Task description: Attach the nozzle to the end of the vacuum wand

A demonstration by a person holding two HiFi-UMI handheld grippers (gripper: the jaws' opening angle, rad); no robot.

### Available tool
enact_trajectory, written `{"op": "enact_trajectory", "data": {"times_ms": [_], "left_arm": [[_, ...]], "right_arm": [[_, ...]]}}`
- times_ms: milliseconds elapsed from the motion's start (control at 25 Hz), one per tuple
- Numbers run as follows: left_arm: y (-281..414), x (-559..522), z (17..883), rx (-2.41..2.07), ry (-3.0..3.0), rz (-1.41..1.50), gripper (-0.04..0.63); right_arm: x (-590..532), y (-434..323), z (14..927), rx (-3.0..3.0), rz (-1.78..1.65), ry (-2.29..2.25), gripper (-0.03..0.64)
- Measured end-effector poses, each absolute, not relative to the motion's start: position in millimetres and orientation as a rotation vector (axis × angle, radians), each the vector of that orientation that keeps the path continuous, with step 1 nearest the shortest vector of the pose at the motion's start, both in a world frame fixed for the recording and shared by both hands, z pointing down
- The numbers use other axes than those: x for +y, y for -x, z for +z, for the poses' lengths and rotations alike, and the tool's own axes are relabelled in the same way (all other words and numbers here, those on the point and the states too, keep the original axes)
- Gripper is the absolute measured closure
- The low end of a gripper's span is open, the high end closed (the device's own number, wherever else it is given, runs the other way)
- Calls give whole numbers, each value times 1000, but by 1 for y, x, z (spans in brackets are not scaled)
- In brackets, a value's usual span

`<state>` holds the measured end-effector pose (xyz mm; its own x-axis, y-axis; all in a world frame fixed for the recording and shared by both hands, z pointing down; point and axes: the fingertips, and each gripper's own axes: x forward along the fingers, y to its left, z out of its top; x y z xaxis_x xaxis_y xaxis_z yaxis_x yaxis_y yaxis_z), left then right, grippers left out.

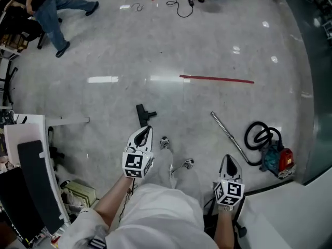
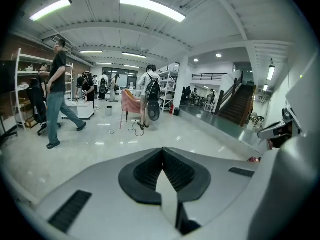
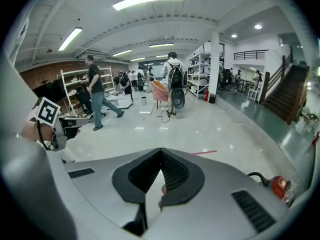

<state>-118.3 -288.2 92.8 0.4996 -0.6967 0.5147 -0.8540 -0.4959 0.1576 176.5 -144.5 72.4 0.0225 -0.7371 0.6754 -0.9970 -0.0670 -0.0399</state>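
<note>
Head view gives me the whole situation. Both things of the task lie on the pale polished floor (image 1: 171, 51), and neither is picked up yet. The nozzle (image 1: 143, 114), a small black piece, lies just beyond the tip of the left claw (image 1: 148, 130). The vacuum wand (image 1: 226, 133), a thin metal tube, lies to the right, well apart from the nozzle. It slants from a free far end to a near end that meets the black hose (image 1: 256, 137) beside the teal and red vacuum cleaner (image 1: 276, 160).

The right claw (image 1: 229, 160) is held near my body, on the near side of the wand and not touching it.

In the left gripper view and the right gripper view I see the same thing. The ribbed pads meet at the tip, the jaws are together, and nothing is between them, only floor behind.

I think the hands are spread like this on purpose, so that each claw faces its own thing: left for the nozzle, right for the wand. Before any grasp, both claws must first be opened. The free far end of the wand seems to me the place where the nozzle must go, so the right claw should probably take the tube further toward the hose and leave that end uncovered.
</note>
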Motion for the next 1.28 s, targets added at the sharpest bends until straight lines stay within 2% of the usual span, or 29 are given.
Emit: {"op": "enact_trajectory", "data": {"times_ms": [680,960,1280], "left_arm": [[83,-274,177,-1386,-2184,684,584],[82,-260,237,-1367,-2122,781,584],[103,-235,345,-1277,-2042,925,584]], "right_arm": [[-188,-252,177,-1838,779,-1598,614],[-194,-270,234,-1846,785,-1466,614],[-141,-288,334,-1713,928,-1433,614]]}}
